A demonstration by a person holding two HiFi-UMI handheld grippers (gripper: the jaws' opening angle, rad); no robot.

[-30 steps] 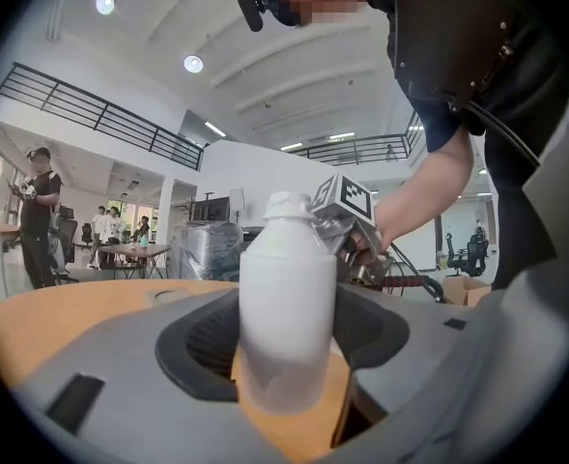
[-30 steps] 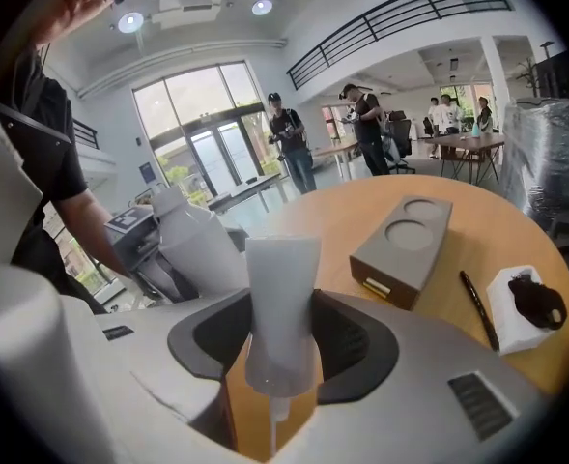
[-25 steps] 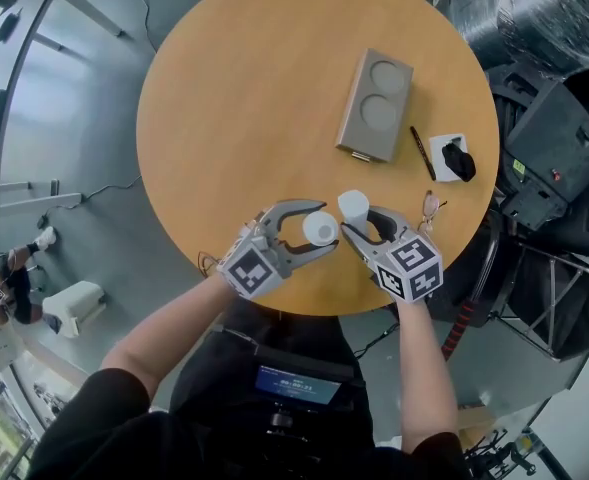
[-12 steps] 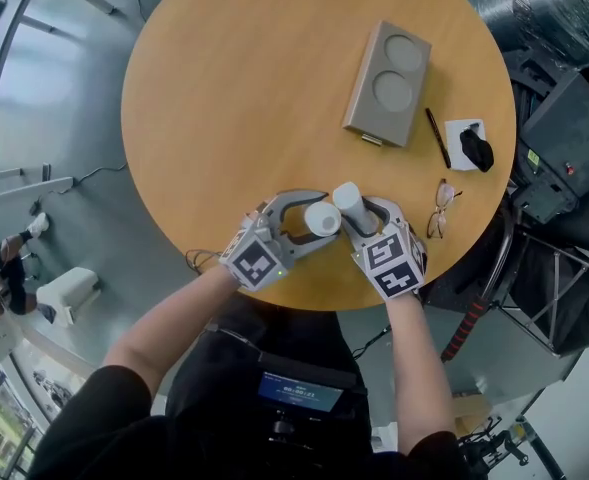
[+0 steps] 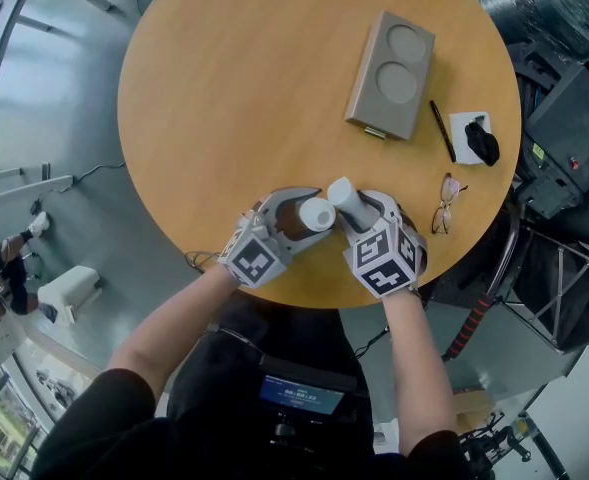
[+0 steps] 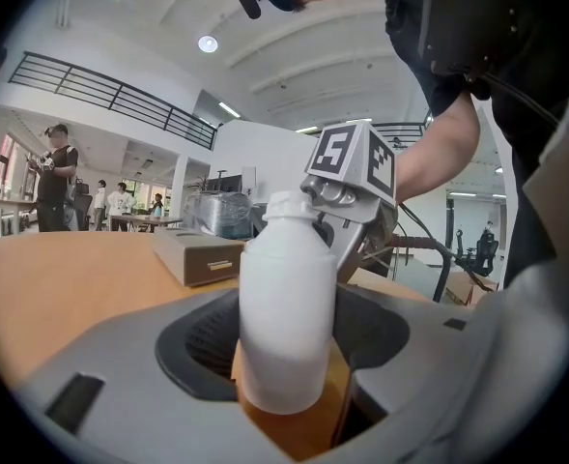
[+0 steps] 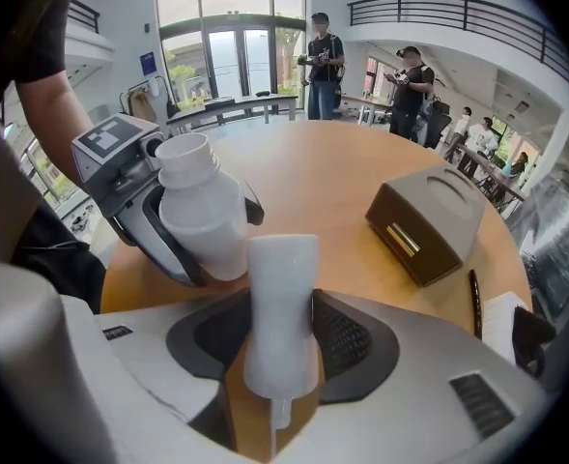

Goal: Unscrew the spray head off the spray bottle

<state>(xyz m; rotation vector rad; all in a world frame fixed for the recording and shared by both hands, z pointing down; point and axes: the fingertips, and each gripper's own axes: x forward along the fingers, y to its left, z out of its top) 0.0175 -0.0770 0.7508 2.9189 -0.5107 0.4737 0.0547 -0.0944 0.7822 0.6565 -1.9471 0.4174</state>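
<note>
The white spray bottle [image 6: 286, 317] stands between the jaws of my left gripper [image 6: 289, 356], which is shut on its body. Its neck [image 7: 187, 153] is bare and open in the right gripper view. The white spray head [image 7: 282, 307], with its thin tube hanging below, is off the bottle. My right gripper [image 7: 282, 327] is shut on it. In the head view the bottle [image 5: 317, 214] and spray head [image 5: 342, 194] sit side by side over the table's near edge, between the left gripper [image 5: 296, 218] and the right gripper [image 5: 359, 206].
On the round wooden table [image 5: 234, 88], a grey box with two round recesses [image 5: 392, 75] lies at the far right. Beside it are a black pen [image 5: 441, 131], a white card with a black object [image 5: 476, 138] and glasses [image 5: 444, 203]. People stand in the background.
The two grippers have drawn closer together, bringing the spray head nearer the bottle's neck. The right gripper has turned so its marker cube faces up more.
</note>
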